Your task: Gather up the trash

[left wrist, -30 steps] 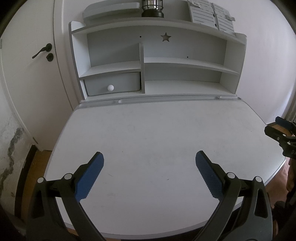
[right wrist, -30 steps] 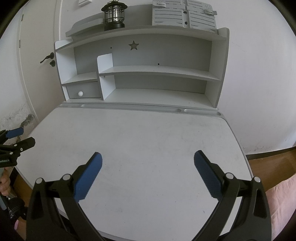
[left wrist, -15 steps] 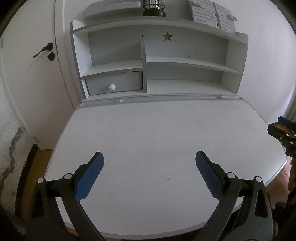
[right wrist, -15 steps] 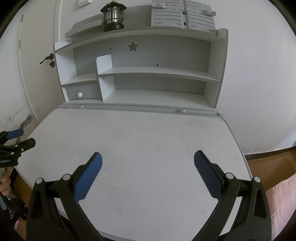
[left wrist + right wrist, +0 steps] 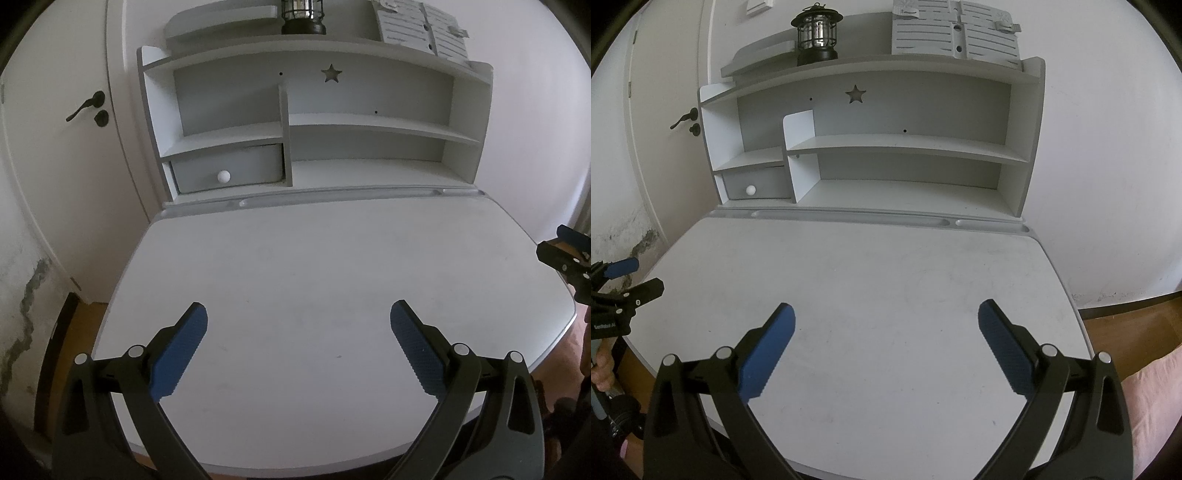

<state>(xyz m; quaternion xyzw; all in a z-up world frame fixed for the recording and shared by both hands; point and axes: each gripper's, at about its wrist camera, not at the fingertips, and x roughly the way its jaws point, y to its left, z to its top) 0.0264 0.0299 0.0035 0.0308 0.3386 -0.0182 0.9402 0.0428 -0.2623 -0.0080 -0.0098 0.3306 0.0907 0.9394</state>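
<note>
My left gripper (image 5: 298, 317) is open and empty, held above the near part of a white desk (image 5: 314, 266). My right gripper (image 5: 886, 317) is also open and empty above the same desk (image 5: 871, 280). The right gripper shows at the right edge of the left wrist view (image 5: 569, 254), and the left gripper shows at the left edge of the right wrist view (image 5: 620, 284). No trash shows in either view.
A white shelf unit (image 5: 314, 122) stands at the back of the desk, with a small drawer (image 5: 227, 166). A black lantern (image 5: 816, 35) and a grey slatted panel (image 5: 955, 33) sit on top. A door (image 5: 55, 129) is at the left.
Both views have shifted only slightly; the left wrist view drifted a little to the left. Both grippers stay open and empty.
</note>
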